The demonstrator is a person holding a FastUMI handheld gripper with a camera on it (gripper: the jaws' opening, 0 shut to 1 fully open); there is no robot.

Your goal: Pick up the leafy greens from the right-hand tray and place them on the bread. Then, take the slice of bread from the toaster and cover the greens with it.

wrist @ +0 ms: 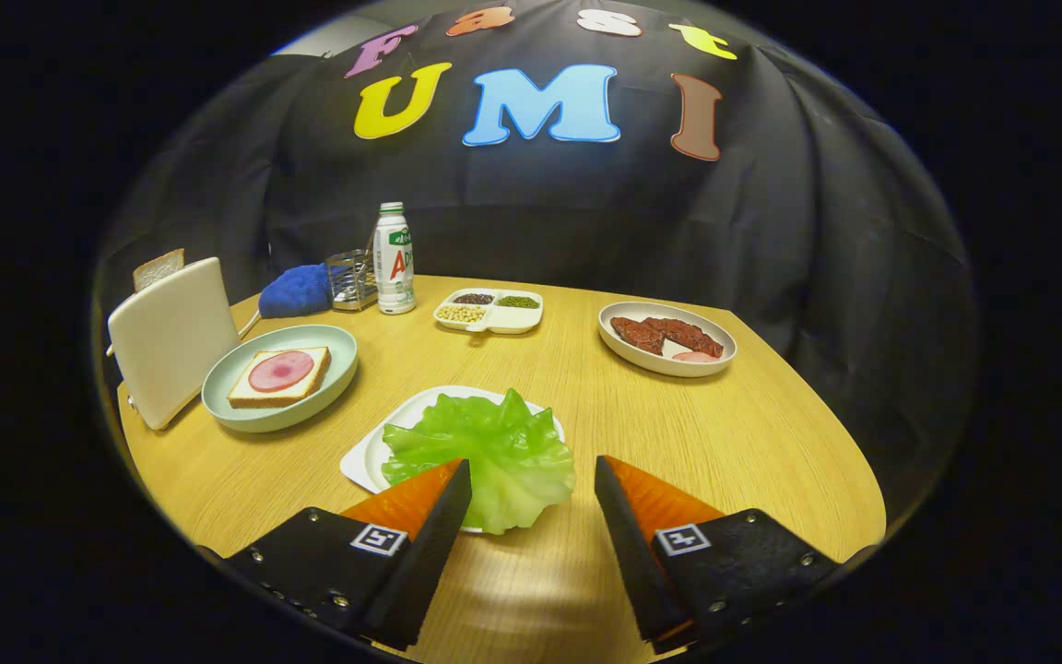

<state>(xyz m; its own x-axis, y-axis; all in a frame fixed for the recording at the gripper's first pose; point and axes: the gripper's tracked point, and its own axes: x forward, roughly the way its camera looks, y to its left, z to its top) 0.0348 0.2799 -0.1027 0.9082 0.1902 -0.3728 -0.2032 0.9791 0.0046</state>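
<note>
Leafy greens (485, 452): ruffled, glossy, pale green; lying on white tray (360, 461), just ahead of fingers, left fingertip overlapping edge. Gripper (533, 480): spread wide, holding nothing. Bread (278, 376) topped with pink ham slice, on pale green plate (227, 392). Toaster (171, 337): one slice (159, 268) inside. Divided dish (490, 312): beans. Bowl (667, 338): meat.

Bread: two slices, one on the round pale-green plate (245, 420), one in the cream toaster (171, 337)
Plates and trays: four
Bottles: one white plastic bottle (394, 260)
Lettuce: one green leaf (494, 447)
</note>
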